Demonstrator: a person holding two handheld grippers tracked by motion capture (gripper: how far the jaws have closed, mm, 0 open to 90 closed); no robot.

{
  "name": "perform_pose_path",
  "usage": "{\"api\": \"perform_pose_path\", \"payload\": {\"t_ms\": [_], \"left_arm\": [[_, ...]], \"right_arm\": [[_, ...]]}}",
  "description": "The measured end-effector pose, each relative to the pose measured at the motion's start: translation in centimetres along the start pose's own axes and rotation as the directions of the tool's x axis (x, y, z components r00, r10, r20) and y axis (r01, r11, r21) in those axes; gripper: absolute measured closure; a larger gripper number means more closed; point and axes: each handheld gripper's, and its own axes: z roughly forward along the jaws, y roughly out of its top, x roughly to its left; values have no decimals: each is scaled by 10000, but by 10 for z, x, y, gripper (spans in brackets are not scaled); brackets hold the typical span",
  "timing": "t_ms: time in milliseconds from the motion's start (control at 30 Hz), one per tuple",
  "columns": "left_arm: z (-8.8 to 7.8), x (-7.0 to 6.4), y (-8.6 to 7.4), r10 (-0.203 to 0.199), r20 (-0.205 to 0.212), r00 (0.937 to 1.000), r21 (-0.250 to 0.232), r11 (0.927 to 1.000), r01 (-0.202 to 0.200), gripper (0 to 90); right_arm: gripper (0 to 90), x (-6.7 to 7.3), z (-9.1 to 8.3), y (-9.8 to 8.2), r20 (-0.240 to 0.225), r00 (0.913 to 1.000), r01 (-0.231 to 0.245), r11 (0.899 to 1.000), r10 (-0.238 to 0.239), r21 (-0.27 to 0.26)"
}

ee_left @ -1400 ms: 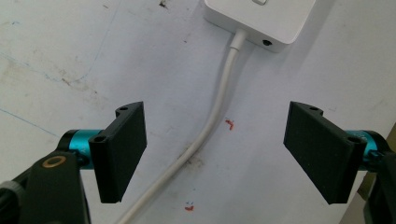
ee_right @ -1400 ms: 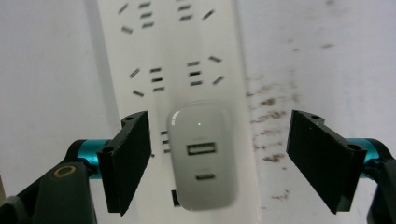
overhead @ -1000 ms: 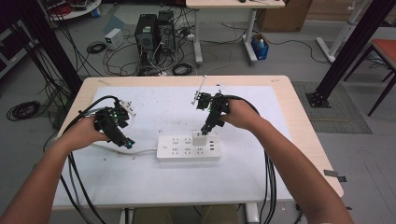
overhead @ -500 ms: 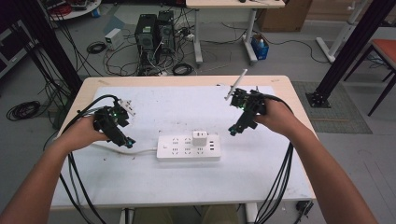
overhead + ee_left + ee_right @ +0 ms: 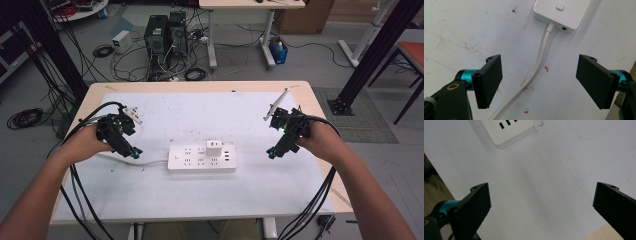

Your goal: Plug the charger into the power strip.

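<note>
Resting mid-desk, the white power strip [image 5: 201, 157] carries a plugged-in adapter [image 5: 215, 148]; left gripper [image 5: 134, 152] straddles its cord [image 5: 537, 67] with jaws wide, right gripper [image 5: 270, 153] empty, jaws wide; clamp the cord squarely before steadying the strip

Even, soft overhead light on the white table mat [image 5: 200, 200], faint shadows, slightly grainy, corners dim.

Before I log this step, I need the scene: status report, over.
Left gripper open, straddling the strip's cord. Right gripper open, empty, off the power strip's right end. Charger plugged in. Nothing in the way.
</note>
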Motion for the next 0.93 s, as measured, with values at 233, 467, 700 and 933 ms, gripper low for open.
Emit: {"api": "perform_pose_path", "payload": {"t_ms": [233,467,700,933], "left_arm": [[-1,-2,0,-7,-53,10000,-68,10000,6,214],[1,-3,0,24,-73,10000,9,10000,-24,214],[1,-4,0,-19,-98,9999,-17,10000,18,214],[0,-6,-1,16,-177,9998,-3,10000,-16,214]], "right_arm": [[9,3,4,-7,-107,9999,-68,9999,69,90],[9,4,9,-9,-156,9998,-76,9999,79,144],[9,4,13,-9,-178,9998,-36,9999,39,147],[9,4,12,-13,-115,9998,-163,9999,163,-6]]}}
